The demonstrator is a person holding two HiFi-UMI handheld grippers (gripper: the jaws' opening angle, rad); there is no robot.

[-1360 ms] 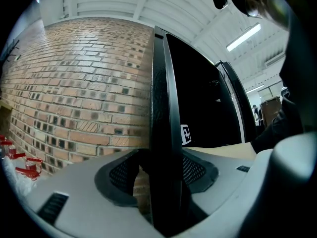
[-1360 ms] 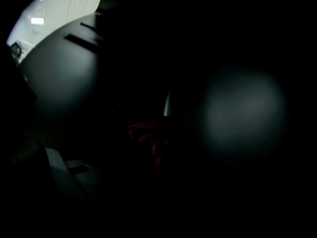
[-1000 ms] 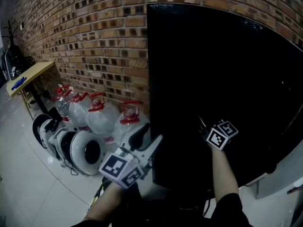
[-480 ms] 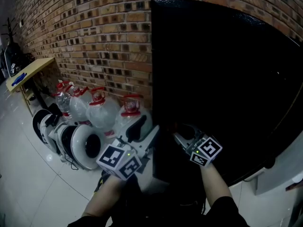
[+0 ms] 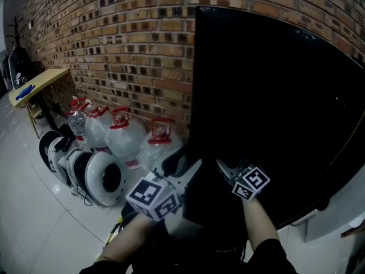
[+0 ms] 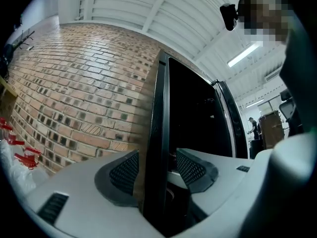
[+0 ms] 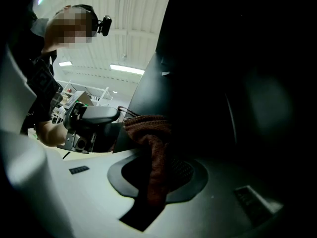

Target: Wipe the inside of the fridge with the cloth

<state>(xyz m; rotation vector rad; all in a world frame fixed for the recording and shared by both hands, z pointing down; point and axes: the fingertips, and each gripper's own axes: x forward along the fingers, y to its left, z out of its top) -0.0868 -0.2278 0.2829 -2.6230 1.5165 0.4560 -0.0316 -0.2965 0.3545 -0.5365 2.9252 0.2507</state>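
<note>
Left gripper view: left gripper (image 6: 156, 165) has its jaws apart, astride the black fridge door edge (image 6: 156, 108). Pads not visibly pressing; probably hooking the door to keep it swung out. Right gripper (image 7: 158, 168) is clamped on the brown cloth (image 7: 151, 148), close against the dark fridge (image 5: 274, 96), seemingly poised to wipe.

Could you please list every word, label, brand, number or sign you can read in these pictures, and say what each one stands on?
No text can be read anywhere in these pictures.
Marker cubes: black-and-white square patterns only, no letters or digits.
Water jugs: no label can be made out; too small and blurred.
Black fridge: no brand or sign shows on it.
</note>
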